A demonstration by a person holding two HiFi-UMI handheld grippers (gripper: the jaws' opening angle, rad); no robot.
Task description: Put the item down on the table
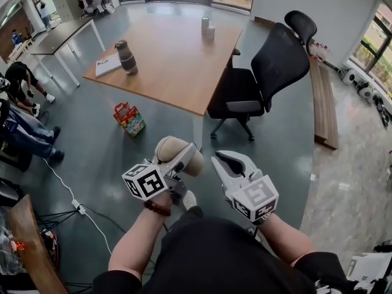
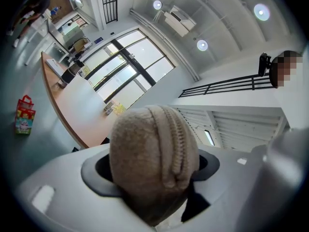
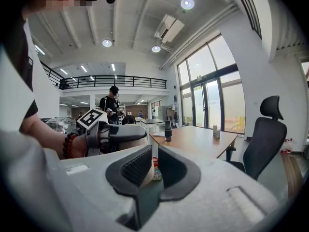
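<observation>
A beige, rounded fabric item (image 1: 172,149) with a zip seam sits between the jaws of my left gripper (image 1: 184,156), which is shut on it and held level above the floor. In the left gripper view the item (image 2: 152,153) fills the space between the jaws. My right gripper (image 1: 225,159) hangs beside it, to the right; its jaws are only narrowly parted and hold nothing. The right gripper view shows that slim gap (image 3: 152,166) and the left gripper (image 3: 120,132) off to the left. The wooden table (image 1: 177,72) stands ahead, beyond both grippers.
On the table are a dark cylindrical flask (image 1: 127,57), a notebook (image 1: 108,65) and white cups (image 1: 207,28). A black office chair (image 1: 269,78) stands at its right side. A colourful bag (image 1: 129,119) sits on the floor near the table's front. People are at the left.
</observation>
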